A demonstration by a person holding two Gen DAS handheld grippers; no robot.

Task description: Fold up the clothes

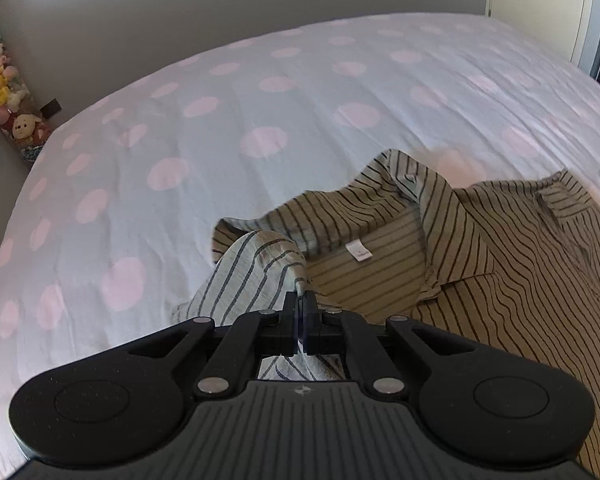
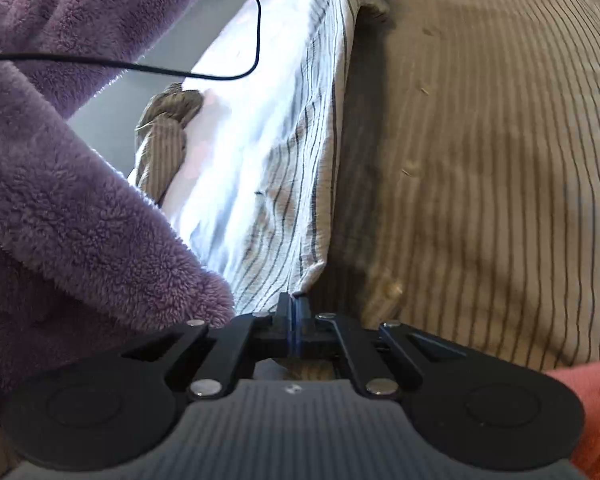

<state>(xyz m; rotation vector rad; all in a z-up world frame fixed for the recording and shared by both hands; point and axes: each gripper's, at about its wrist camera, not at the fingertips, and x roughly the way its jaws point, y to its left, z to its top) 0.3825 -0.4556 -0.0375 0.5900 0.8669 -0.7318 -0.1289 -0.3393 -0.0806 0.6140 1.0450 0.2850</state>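
Left wrist view takes in a wide bed sheet, pale blue cotton with big pink dots [image 1: 228, 128], which fills most of the frame and runs off every edge. On its right part lies the beige shirt with thin dark stripes [image 1: 500, 248], crumpled and half turned inside out, its white neck label [image 1: 358, 250] showing; its right side is cut off, so its long axis cannot be told. The left gripper [image 1: 301, 300] has its jaws clamped together on a lifted fold of the shirt, whose paler inner face shows. From the right wrist view, the right gripper [image 2: 293, 305] pinches another edge of the shirt [image 2: 480, 140], jaws pressed on the cloth. A fluffy purple fleece sleeve [image 2: 60, 208] blocks the left side, crossed by a thin black cable [image 2: 220, 76]. Blurred plush toys [image 1: 4, 92] stand by the far wall.
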